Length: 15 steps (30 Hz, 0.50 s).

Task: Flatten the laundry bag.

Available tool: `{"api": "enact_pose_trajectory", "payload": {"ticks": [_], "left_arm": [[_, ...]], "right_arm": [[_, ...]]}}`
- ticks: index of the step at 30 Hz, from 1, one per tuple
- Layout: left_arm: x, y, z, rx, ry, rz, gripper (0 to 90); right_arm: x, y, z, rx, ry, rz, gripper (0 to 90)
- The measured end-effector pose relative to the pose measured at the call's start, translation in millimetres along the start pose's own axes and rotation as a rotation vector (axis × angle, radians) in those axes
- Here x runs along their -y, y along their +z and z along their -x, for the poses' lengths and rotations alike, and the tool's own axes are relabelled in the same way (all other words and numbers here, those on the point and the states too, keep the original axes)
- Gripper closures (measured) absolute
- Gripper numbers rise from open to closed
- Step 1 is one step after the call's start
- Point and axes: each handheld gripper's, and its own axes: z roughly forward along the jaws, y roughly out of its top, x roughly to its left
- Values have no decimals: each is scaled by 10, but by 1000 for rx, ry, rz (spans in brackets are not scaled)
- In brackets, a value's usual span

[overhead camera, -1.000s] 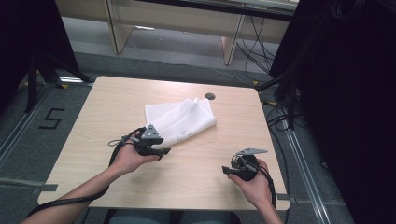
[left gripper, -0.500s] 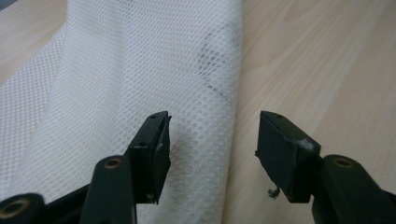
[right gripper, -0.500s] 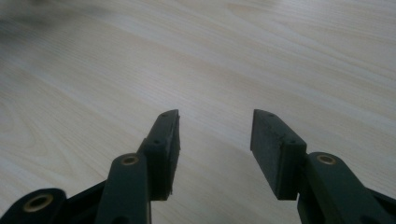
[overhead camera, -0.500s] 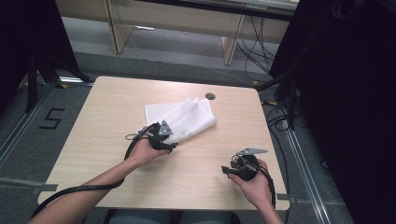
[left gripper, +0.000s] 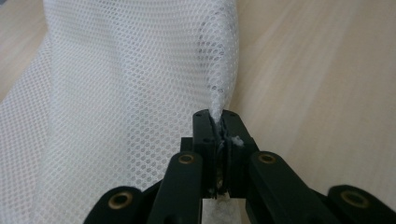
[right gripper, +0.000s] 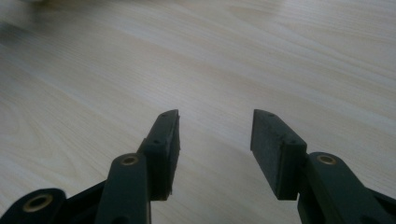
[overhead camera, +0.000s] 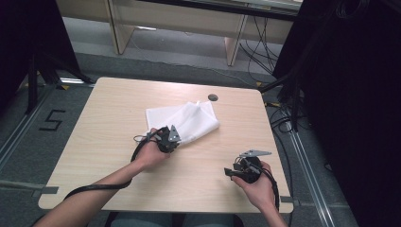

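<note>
A light wooden table (overhead camera: 118,156) stands on a grey floor. A white mesh cloth (overhead camera: 187,120) lies crumpled on the table's middle, toward the far edge. The left gripper (overhead camera: 171,141) sits at the cloth's near edge, its jaws pressed together on a bunched fold of the mesh, as the left gripper view makes plain (left gripper: 218,122). The right gripper (overhead camera: 230,172) hovers near the table's right front corner, well apart from the cloth, jaws spread over bare wood. A small dark disc (overhead camera: 213,97) lies just beyond the cloth.
</note>
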Motion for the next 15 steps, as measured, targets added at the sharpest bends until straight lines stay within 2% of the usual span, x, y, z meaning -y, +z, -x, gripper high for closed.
{"api": "enact_pose_trajectory", "payload": {"ticks": [2, 5, 6, 7, 8, 9, 10, 11, 14, 15], "left_arm": [[31, -44, 23, 19, 2, -4, 861], [82, -131, 54, 53, 33, -8, 862], [101, -166, 71, 70, 40, -7, 862], [101, -166, 71, 70, 40, -7, 862], [142, -240, 103, 112, 61, -18, 862], [165, -276, 119, 127, 71, -16, 861], [165, -276, 119, 127, 71, -16, 861], [210, -349, 157, 159, 83, -38, 861], [282, -450, 219, 201, 101, -39, 861], [304, -495, 229, 217, 121, -49, 861]], "right_arm": [[-1, -8, -12, -3, 9, -5, 530], [-2, -3, -12, -5, 20, -9, 529], [1, 1, -2, 3, 8, -3, 528], [1, 1, -2, 3, 8, -3, 528], [-9, -15, -1, -2, 8, 3, 527], [-7, 5, 33, 7, -43, 36, 527], [-7, 5, 33, 7, -43, 36, 527], [-10, -22, 1, 0, 19, 7, 525], [-10, -19, 5, -1, 16, 11, 525], [-12, -24, -7, 0, 21, 6, 525]]}}
